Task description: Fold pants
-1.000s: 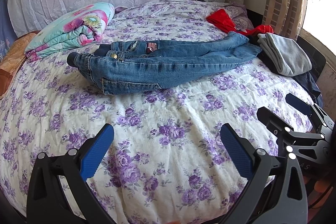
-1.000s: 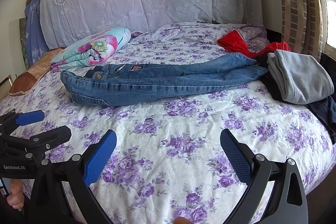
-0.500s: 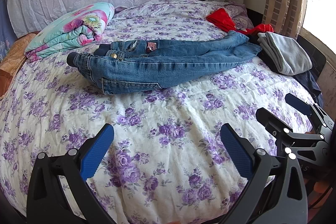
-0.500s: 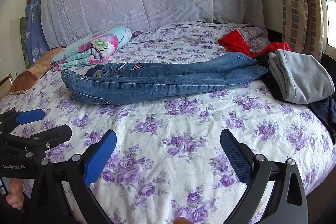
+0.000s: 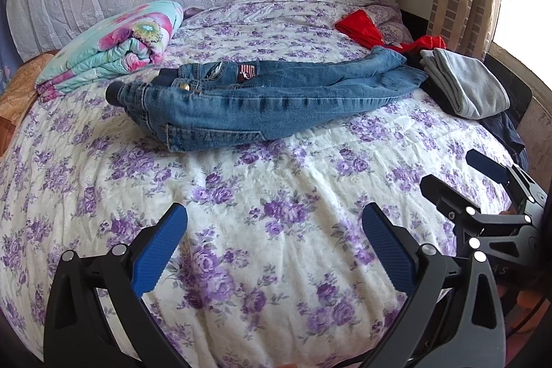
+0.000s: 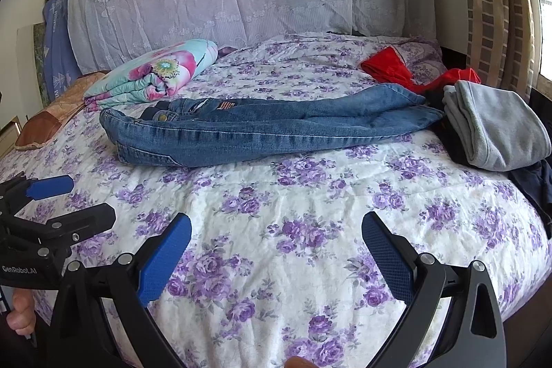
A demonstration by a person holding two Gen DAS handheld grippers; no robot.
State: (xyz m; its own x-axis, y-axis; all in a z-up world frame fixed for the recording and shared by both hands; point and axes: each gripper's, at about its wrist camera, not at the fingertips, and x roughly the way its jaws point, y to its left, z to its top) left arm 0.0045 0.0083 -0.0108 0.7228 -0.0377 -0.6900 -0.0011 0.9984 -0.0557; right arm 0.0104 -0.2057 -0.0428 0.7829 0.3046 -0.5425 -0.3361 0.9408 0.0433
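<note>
Jeans (image 5: 276, 106) flat on the bed, well beyond both spread, empty grippers: left (image 5: 274, 230), right (image 6: 276, 238)

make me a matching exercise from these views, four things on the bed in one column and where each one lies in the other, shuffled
Things
1. blue denim jeans
2. folded grey garment
3. red cloth
4. folded floral turquoise-and-pink quilt

Places
A. far right, by the curtain
B. stretched across the middle of the bed
C. far left, near the headboard
D. right edge, beside the trouser cuffs

Pairs: 1-B, 2-D, 3-A, 4-C
</note>
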